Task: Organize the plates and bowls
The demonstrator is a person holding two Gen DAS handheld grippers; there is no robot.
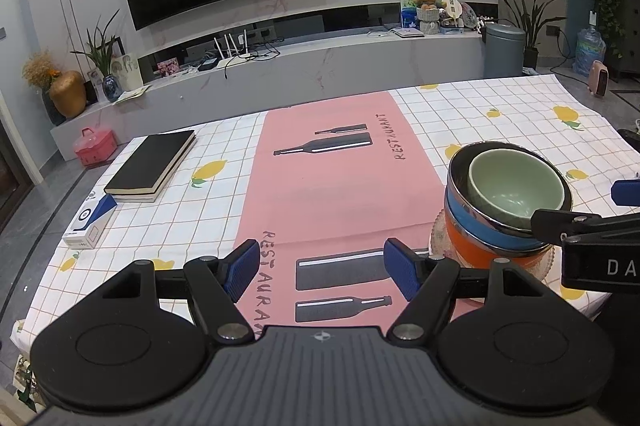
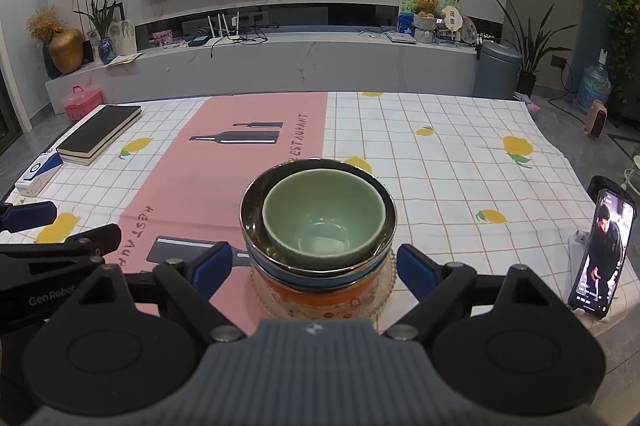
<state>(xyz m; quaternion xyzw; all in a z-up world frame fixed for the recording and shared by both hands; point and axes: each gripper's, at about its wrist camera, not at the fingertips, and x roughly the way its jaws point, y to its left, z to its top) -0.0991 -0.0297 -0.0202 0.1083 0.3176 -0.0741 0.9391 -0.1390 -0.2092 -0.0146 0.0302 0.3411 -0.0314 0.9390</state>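
A stack stands on the tablecloth: a clear glass plate (image 2: pixel 384 290) at the bottom, an orange bowl (image 2: pixel 320 292), a blue-banded steel bowl (image 2: pixel 256 210), and a green bowl (image 2: pixel 324 218) nested on top. My right gripper (image 2: pixel 314 268) is open, its fingers either side of the stack's lower part without touching it. My left gripper (image 1: pixel 320 266) is open and empty over the pink placemat (image 1: pixel 332 186), to the left of the stack (image 1: pixel 508 194). The right gripper's arm shows at the right edge of the left wrist view (image 1: pixel 580 226).
A black book (image 1: pixel 154 162) and a blue-white box (image 1: pixel 90 222) lie at the table's left side. A phone (image 2: pixel 604 254) playing video stands on a holder at the right table edge. A TV bench, plants and a bin stand beyond the table.
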